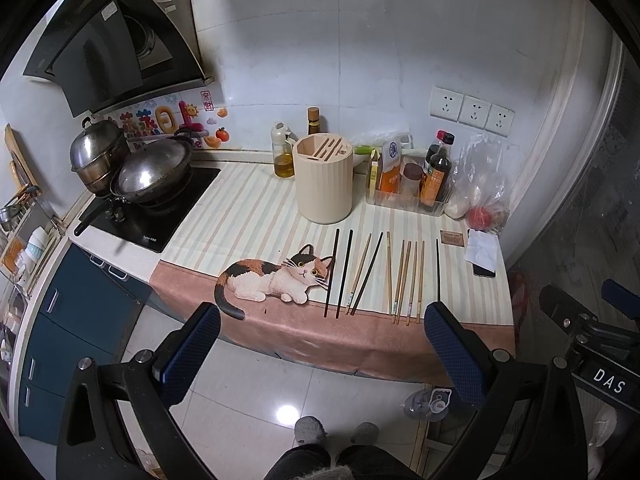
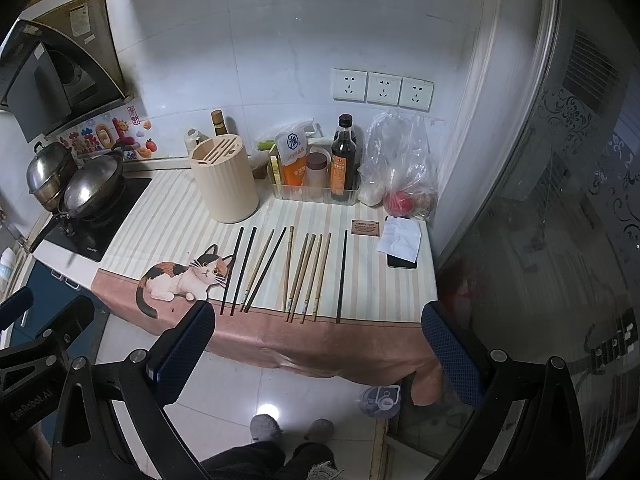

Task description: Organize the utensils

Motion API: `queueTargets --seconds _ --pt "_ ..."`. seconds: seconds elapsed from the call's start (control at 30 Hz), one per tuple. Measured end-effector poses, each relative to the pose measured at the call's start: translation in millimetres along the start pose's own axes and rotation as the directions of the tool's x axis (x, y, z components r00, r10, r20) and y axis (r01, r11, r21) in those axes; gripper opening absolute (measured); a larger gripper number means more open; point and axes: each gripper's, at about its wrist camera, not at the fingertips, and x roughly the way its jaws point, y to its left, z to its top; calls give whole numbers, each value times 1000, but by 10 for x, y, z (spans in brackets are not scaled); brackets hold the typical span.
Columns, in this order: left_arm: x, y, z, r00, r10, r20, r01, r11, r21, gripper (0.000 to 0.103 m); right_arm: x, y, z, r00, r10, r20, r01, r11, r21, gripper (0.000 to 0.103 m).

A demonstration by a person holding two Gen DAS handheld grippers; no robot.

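Observation:
Several chopsticks lie side by side on the striped cat-print cloth: dark chopsticks [image 1: 340, 272] at the left, pale wooden chopsticks [image 1: 404, 280] in the middle and one lone dark chopstick [image 1: 438, 270] at the right. Behind them stands a beige ribbed utensil holder [image 1: 324, 178] with slots in its top. The right wrist view shows the same row of chopsticks [image 2: 298, 274] and holder [image 2: 226, 178]. My left gripper [image 1: 322, 312] hangs open in front of the counter's edge, holding nothing. My right gripper [image 2: 318, 312] is open too, equally short of the chopsticks.
A clear bin of sauce bottles [image 1: 424, 184], a plastic bag with a tomato [image 1: 482, 196], a phone under a tissue [image 1: 482, 254] and an oil bottle [image 1: 283, 156] crowd the back and right. Pots sit on the stove [image 1: 152, 204] at the left. A person's slippered feet [image 1: 336, 432] stand below.

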Motion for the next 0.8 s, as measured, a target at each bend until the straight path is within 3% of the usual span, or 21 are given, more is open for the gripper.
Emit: queueTargets --seconds 0.17,0.23,0.37,0.43,0.53,0.57,0.67,0.73,0.8 --pt "114 -1 51 997 55 48 -54 998 -14 103 74 -161 109 999 39 23 -40 998 45 103" --pt "268 -8 127 991 109 79 -107 994 -22 103 175 -243 146 998 51 30 -53 997 62 103" --pt "689 7 216 983 159 87 -156 987 -43 103 664 -464 236 999 49 10 -50 994 92 103" --pt "1054 0 268 982 180 53 -178 983 -33 103 1031 -566 296 999 41 -30 -37 994 106 96" --pt "1544 -23 281 979 204 -1 -204 979 4 103 1603 -695 333 991 65 -119 -46 987 152 66" --pt "1725 -19 273 978 204 -30 -204 979 18 103 1786 -730 328 986 85 -141 -61 984 170 61" --pt "2278 -2 259 975 178 -134 -174 984 41 103 2340 -808 262 966 133 -221 -84 972 218 50" --pt "2726 -2 254 966 142 -216 -131 989 64 98 2639 -824 165 957 130 -260 -69 970 232 48" --pt "3108 -24 244 953 129 -275 -110 990 86 86 2971 -810 115 945 130 -299 -53 967 251 48"
